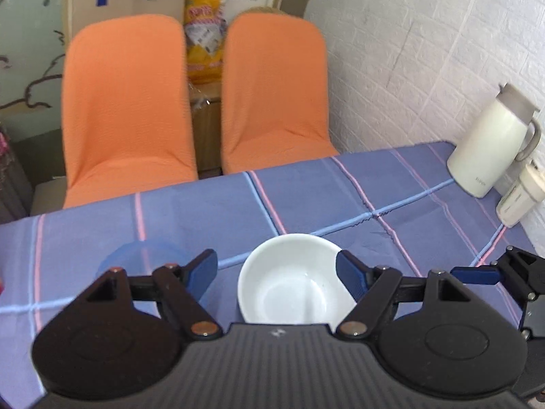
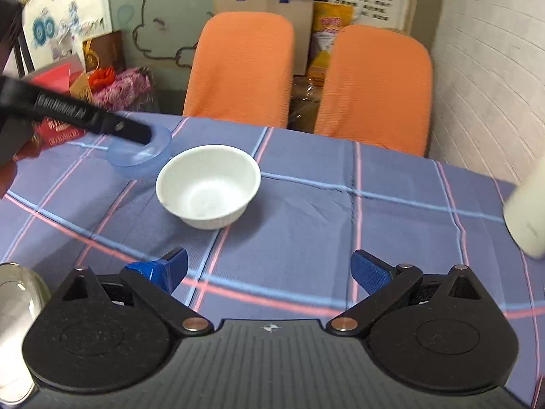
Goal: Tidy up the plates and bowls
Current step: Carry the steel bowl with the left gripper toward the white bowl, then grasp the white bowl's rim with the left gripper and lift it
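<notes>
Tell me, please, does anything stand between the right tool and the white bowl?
Nothing visible does. In the right wrist view only bare checked tablecloth lies between the open right tool and the white bowl. The translucent blue bowl sits beyond and to the left of the white one, off that line.

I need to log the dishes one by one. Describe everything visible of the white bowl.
The white bowl is round, deep and plain, with a smooth glossy inside like glazed ceramic and faint vertical ribbing on its outer wall. It stands upright and looks empty on the checked blue tablecloth. A translucent blue bowl sits close beside it; contact cannot be told. In the left wrist view it lies between the open fingers of the left gripper, and neither pad touches it.
</notes>
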